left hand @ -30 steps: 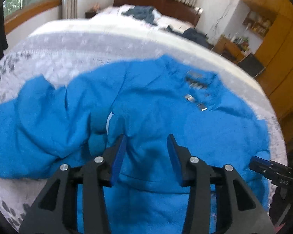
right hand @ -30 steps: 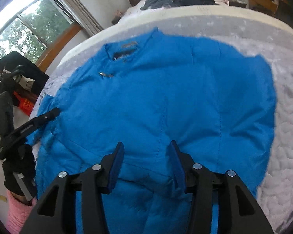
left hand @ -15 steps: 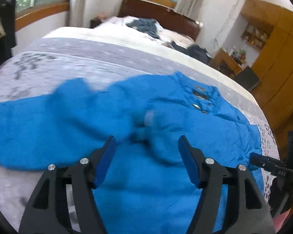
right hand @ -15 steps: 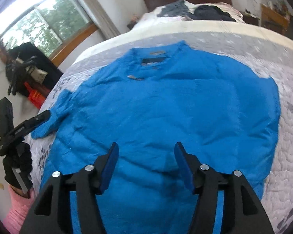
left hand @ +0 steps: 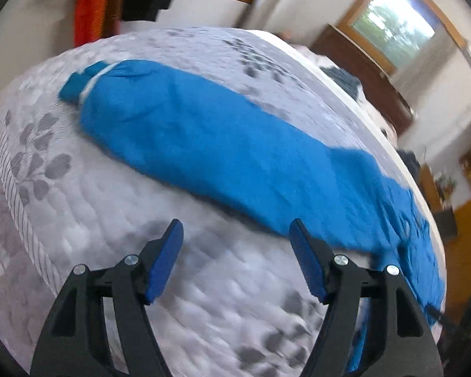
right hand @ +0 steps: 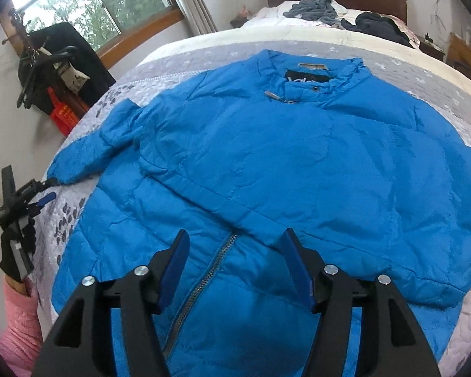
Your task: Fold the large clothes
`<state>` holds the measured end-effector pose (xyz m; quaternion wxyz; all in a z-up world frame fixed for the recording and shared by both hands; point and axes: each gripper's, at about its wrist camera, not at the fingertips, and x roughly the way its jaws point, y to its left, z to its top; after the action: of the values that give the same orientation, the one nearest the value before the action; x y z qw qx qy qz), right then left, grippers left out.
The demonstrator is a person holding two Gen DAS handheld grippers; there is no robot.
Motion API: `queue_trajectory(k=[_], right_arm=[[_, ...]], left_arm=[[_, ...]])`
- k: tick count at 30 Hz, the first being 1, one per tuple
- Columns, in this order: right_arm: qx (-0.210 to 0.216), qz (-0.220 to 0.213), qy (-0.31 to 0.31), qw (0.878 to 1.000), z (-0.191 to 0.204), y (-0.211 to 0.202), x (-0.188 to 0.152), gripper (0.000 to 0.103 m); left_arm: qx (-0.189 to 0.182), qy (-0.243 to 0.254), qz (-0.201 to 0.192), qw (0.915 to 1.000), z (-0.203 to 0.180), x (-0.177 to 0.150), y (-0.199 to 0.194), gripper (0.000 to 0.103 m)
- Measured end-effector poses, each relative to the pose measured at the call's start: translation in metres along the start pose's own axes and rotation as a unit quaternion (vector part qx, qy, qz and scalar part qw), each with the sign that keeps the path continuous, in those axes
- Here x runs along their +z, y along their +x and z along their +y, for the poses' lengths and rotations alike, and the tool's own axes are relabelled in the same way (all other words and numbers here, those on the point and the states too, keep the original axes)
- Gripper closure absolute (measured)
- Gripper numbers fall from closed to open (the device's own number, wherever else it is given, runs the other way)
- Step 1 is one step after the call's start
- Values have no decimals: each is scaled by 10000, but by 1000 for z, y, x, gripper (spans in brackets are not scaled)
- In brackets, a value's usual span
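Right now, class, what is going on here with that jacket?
A person with a gripper in each hand is folding a blue jacket spread on a bed. Both grippers are open and hold nothing. The left gripper hangs over bare quilt beside the stretched-out sleeve. The right gripper hovers over the hem, near the zipper. No fold of the body shows yet.

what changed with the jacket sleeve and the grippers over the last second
The left gripper swung away from the jacket body to the bed's left side and opened wider, holding nothing. The blue jacket sleeve, bunched over the body a second ago, now lies stretched out across the quilt. The right gripper pulled back slightly and opened wider. The jacket body stayed spread flat, collar away.
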<state>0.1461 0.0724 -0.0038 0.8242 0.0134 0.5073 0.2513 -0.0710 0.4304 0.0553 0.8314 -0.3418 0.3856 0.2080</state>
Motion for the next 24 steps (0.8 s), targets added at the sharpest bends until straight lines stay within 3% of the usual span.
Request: queue_trajectory(k=[5,9,15,20,24], right_arm=[[-49,-5,-4,10000,1,4,0,41],[-58,29,53,10000,-4,10,-1,41],[-167,25,-43,9998,-2,15,-3,41],[-125,16,-10,9999,-3,14,-3,41],[-99,-10,3,10000,-3,9,-5,41]], left_arm=[[-247,-588,-158,9978,30,27,15,38],[-259,-696,-279,9968,32,41,20,40],[-32,-832,-407,9957,38,53,27,61],[17,-903,-497,9947,45,54,22,86],[109,-665,-677,9954,32,54,9,94]])
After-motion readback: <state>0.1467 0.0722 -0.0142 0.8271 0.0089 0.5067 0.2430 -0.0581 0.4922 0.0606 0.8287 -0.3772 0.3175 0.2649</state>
